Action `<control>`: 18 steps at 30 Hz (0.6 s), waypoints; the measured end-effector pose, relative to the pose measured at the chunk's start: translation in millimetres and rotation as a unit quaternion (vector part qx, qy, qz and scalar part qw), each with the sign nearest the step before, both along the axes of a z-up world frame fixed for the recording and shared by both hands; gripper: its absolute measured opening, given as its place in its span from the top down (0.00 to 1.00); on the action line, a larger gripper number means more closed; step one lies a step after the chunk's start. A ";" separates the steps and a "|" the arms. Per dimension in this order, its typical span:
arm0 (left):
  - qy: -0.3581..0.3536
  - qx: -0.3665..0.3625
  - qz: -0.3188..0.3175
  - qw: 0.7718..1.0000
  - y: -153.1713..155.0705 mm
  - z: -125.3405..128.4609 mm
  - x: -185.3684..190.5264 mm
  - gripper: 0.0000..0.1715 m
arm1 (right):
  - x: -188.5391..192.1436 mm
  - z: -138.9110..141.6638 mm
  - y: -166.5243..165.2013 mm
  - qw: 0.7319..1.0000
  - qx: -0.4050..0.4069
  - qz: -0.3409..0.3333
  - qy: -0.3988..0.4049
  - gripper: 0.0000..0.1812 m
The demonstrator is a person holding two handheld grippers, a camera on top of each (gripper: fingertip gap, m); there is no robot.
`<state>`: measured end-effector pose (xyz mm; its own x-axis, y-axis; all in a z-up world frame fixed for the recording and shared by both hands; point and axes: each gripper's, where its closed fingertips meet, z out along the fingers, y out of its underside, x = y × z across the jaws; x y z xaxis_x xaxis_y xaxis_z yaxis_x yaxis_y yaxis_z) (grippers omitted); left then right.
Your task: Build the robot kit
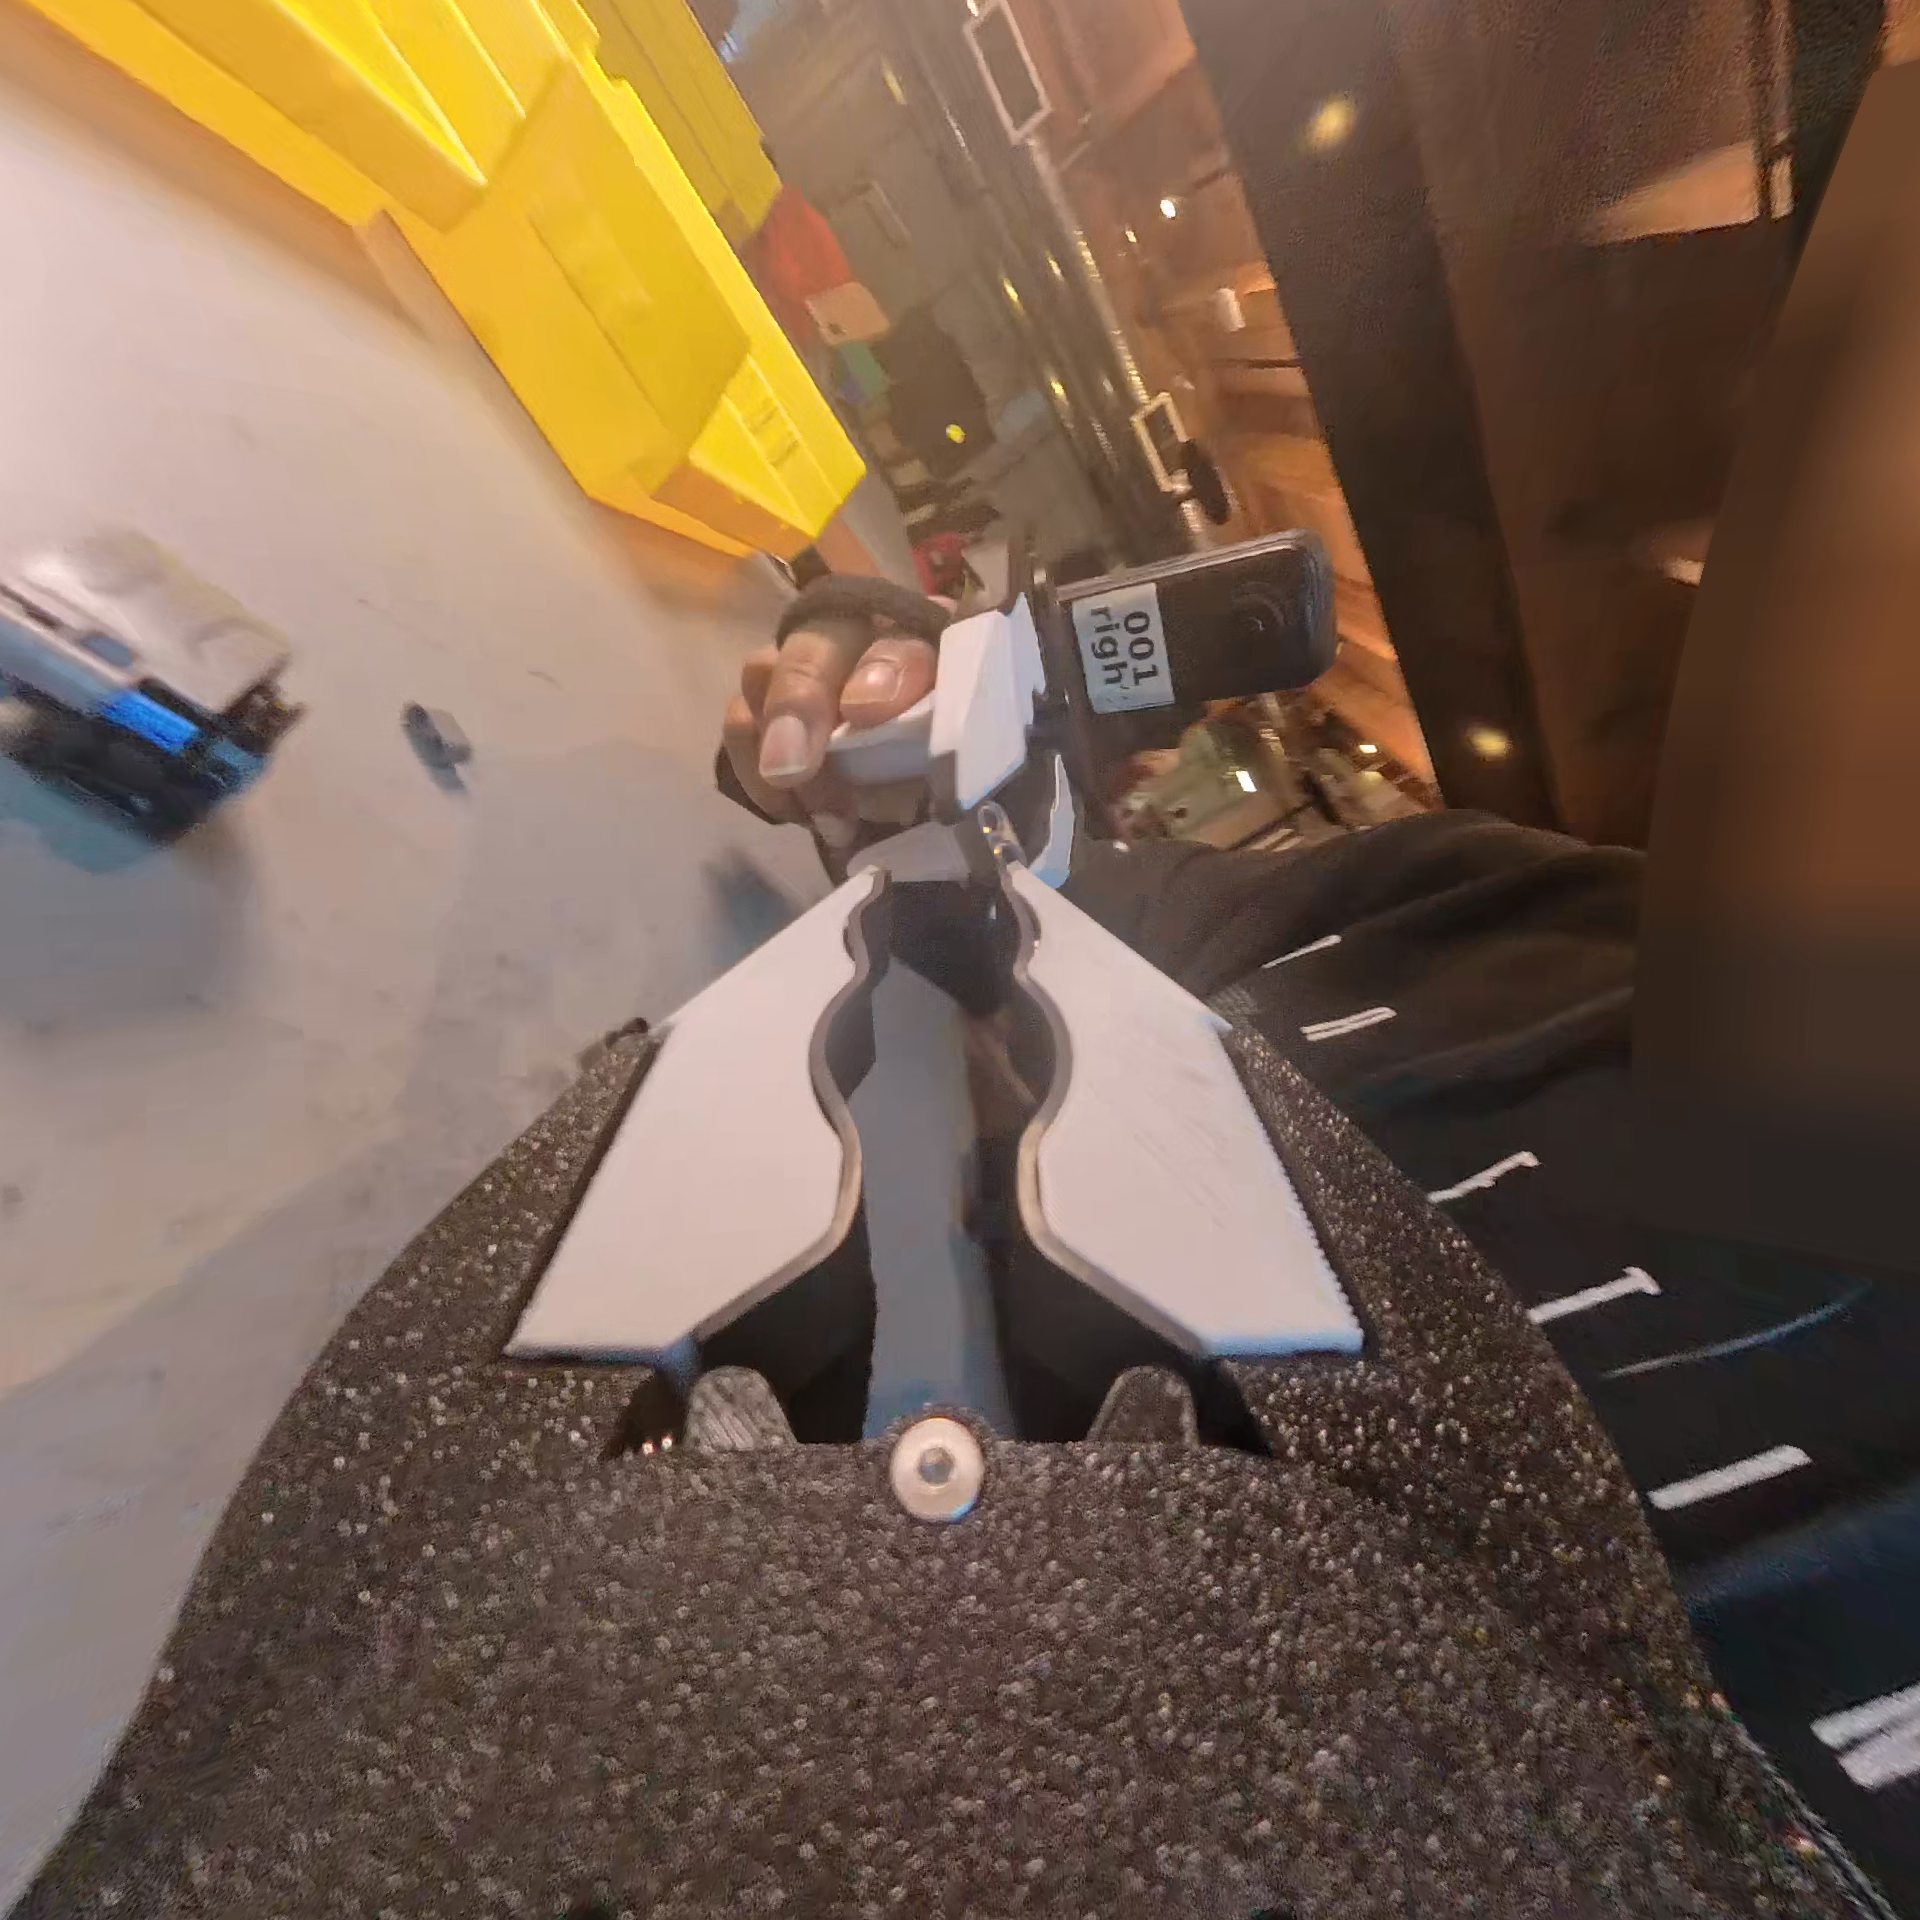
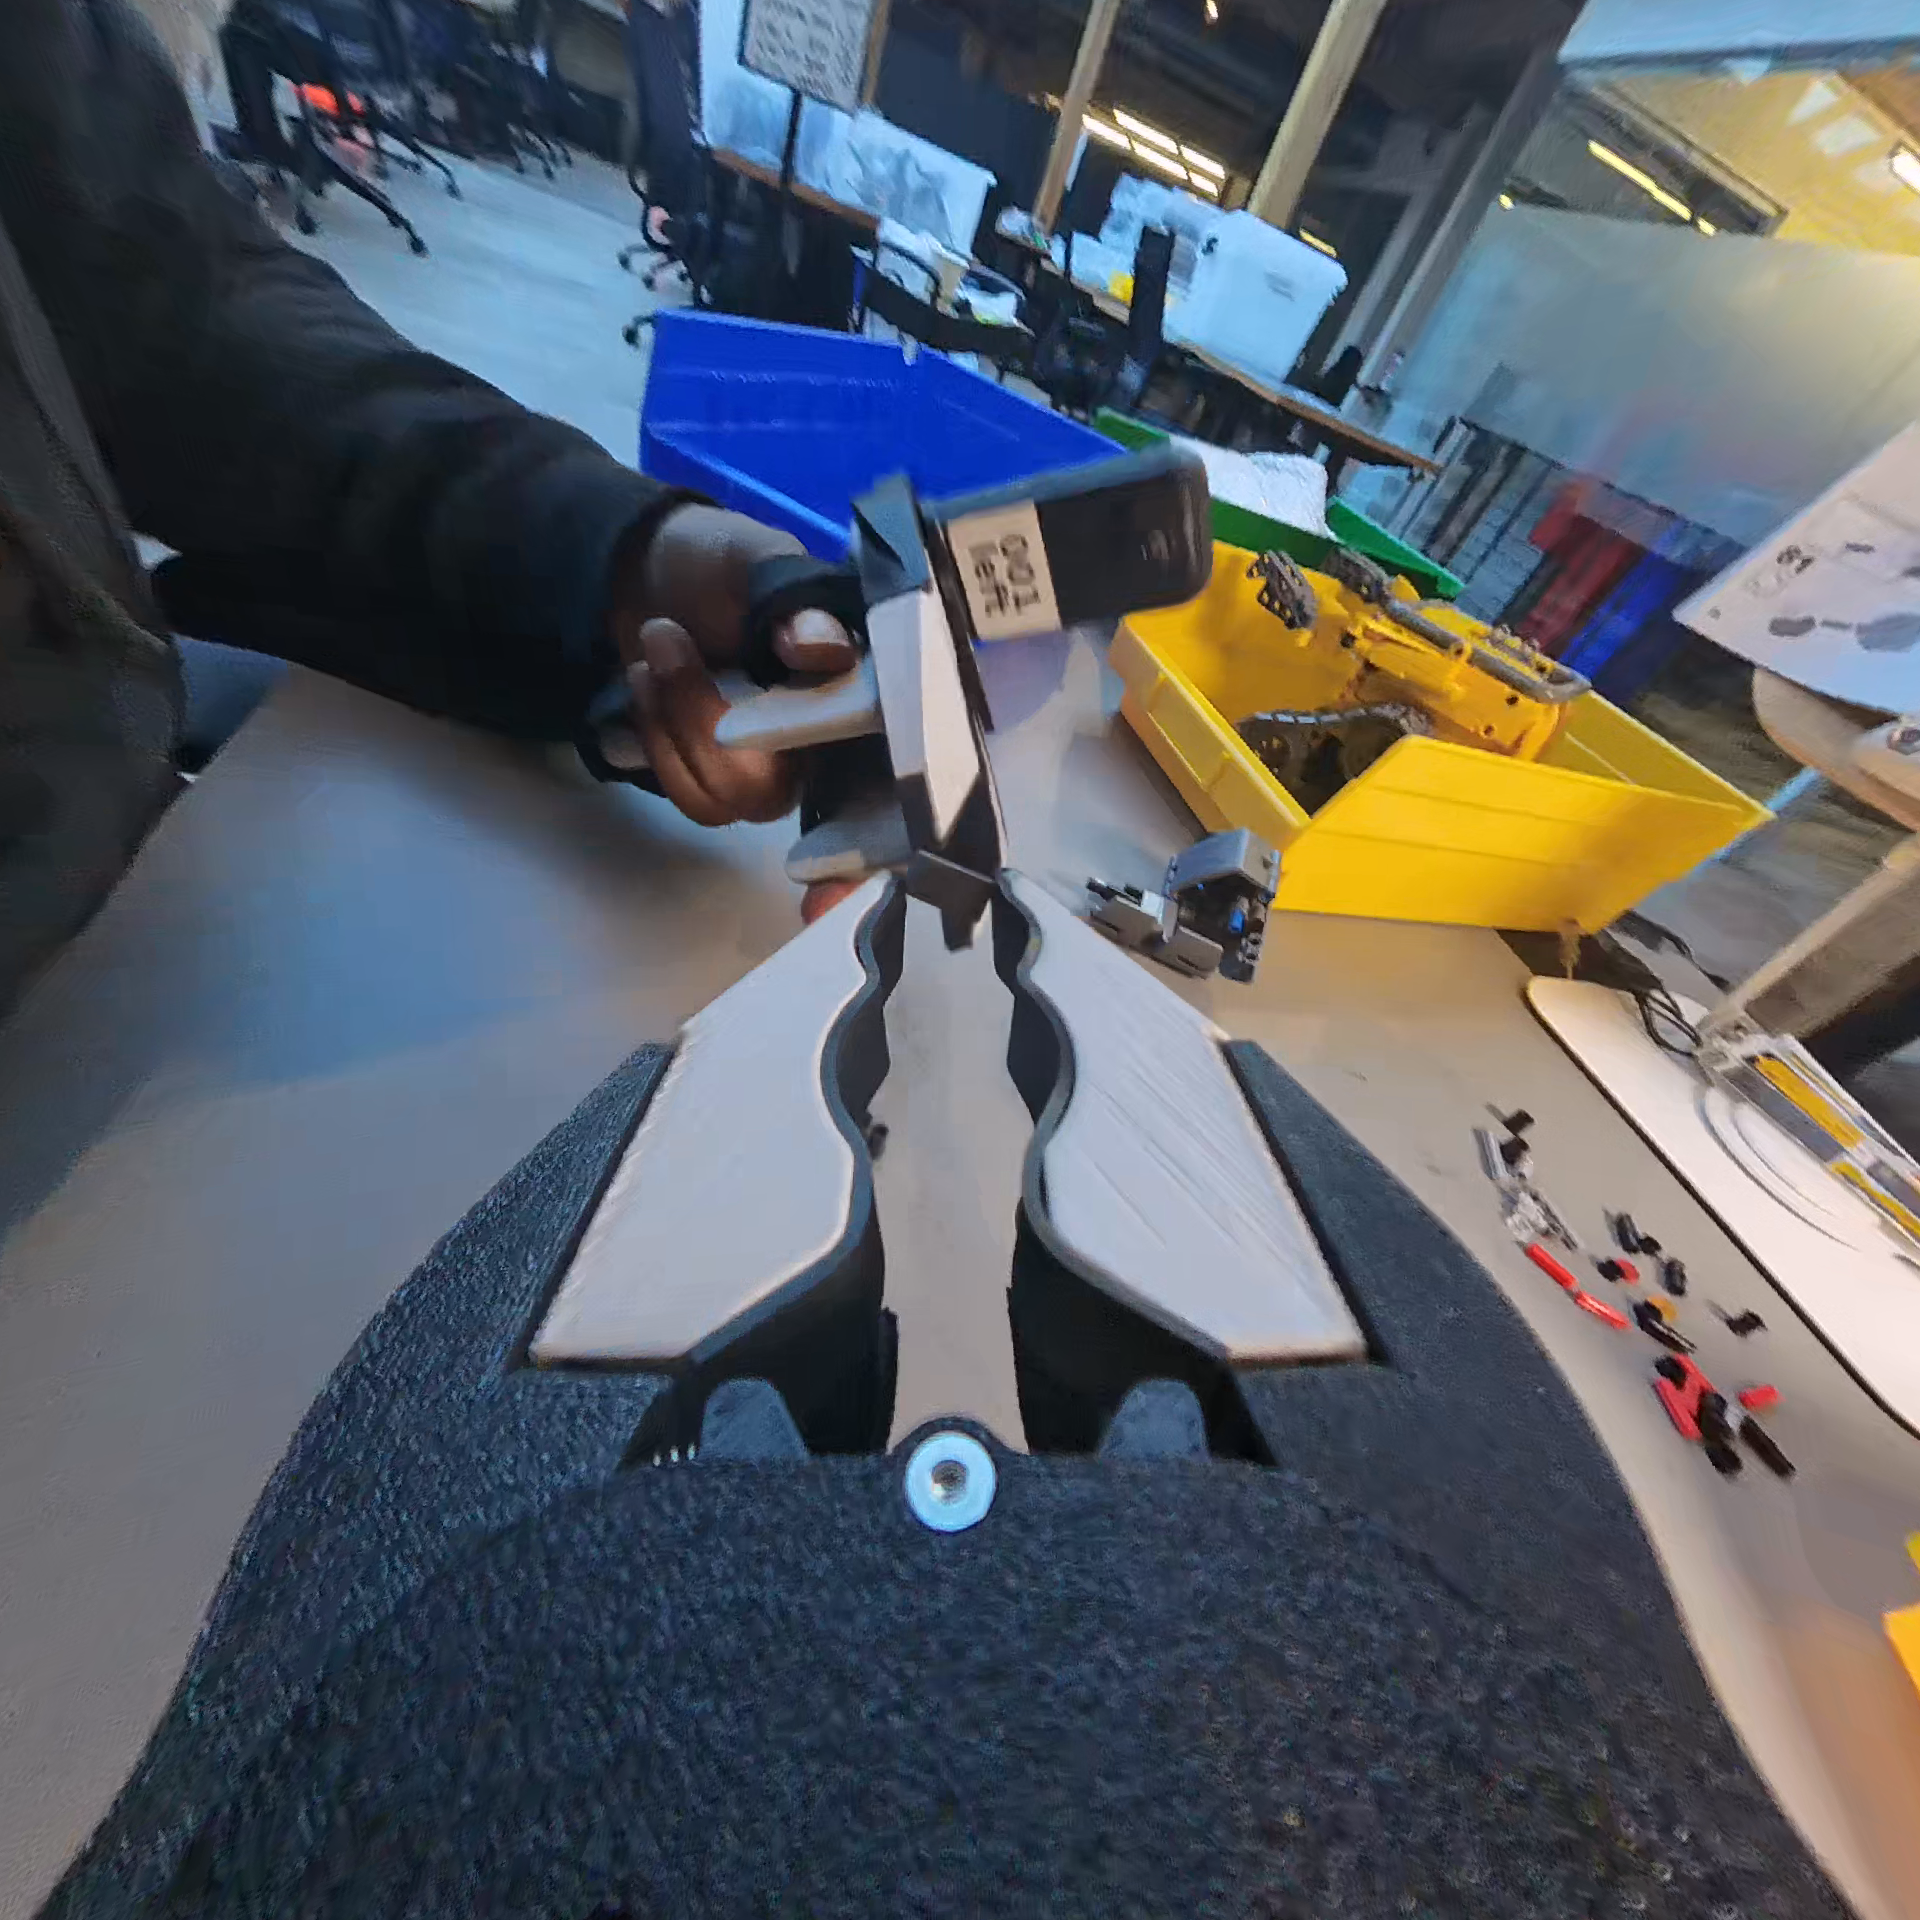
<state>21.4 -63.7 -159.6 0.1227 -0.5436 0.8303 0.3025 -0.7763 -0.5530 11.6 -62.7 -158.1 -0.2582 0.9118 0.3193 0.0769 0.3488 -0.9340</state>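
Left tongs (image 1: pixel 948 883) and right tongs (image 2: pixel 948 894) are both pinched narrow, gripping nothing, nose to nose over the bench (image 2: pixel 364 935). Nearest bit: a grey brick-built piece (image 2: pixel 1184 904) toward the far edge, beside the yellow bin (image 2: pixel 1455 831). Looks light and rigid, so I'd pinch its flat sides.

- We see a pale tabletop (image 2: pixel 436 935), curved along its right edge.
- A yellow bin (image 2: pixel 1455 831) sits toward the far edge.
- A small grey assembly (image 2: pixel 1184 904) lies beside it.
- Small red and black pieces (image 2: pixel 1662 1340) lie scattered near the right edge.
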 end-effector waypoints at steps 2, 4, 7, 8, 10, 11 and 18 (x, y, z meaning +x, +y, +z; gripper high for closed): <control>-0.049 -0.022 -0.038 0.998 -7.7 5.1 5.4 0.86 | 1.5 6.7 -9.8 1.000 0.002 0.022 0.015 0.92; -0.085 -0.032 -0.064 0.994 -13.4 11.6 8.3 0.88 | 3.4 12.1 -15.0 0.999 0.002 0.034 0.027 0.92; -0.103 -0.035 -0.080 0.991 -17.0 16.4 10.8 0.92 | 6.4 12.1 -17.5 0.999 0.012 0.042 0.028 0.92; -0.109 -0.037 -0.082 0.990 -17.1 17.4 10.8 0.91 | 6.6 10.3 -17.8 0.999 0.017 0.042 0.024 0.92; -0.111 -0.043 -0.080 0.990 -15.9 16.0 10.3 0.91 | 6.3 5.9 -19.3 0.998 0.028 0.045 0.016 0.92; -0.107 -0.045 -0.077 0.990 -15.3 14.1 10.2 0.91 | 6.0 4.2 -20.1 0.998 0.033 0.046 0.012 0.92; -0.031 -0.030 -0.007 0.999 1.0 -2.2 4.5 0.96 | 0.5 -8.7 -6.9 0.999 0.049 0.006 -0.022 0.92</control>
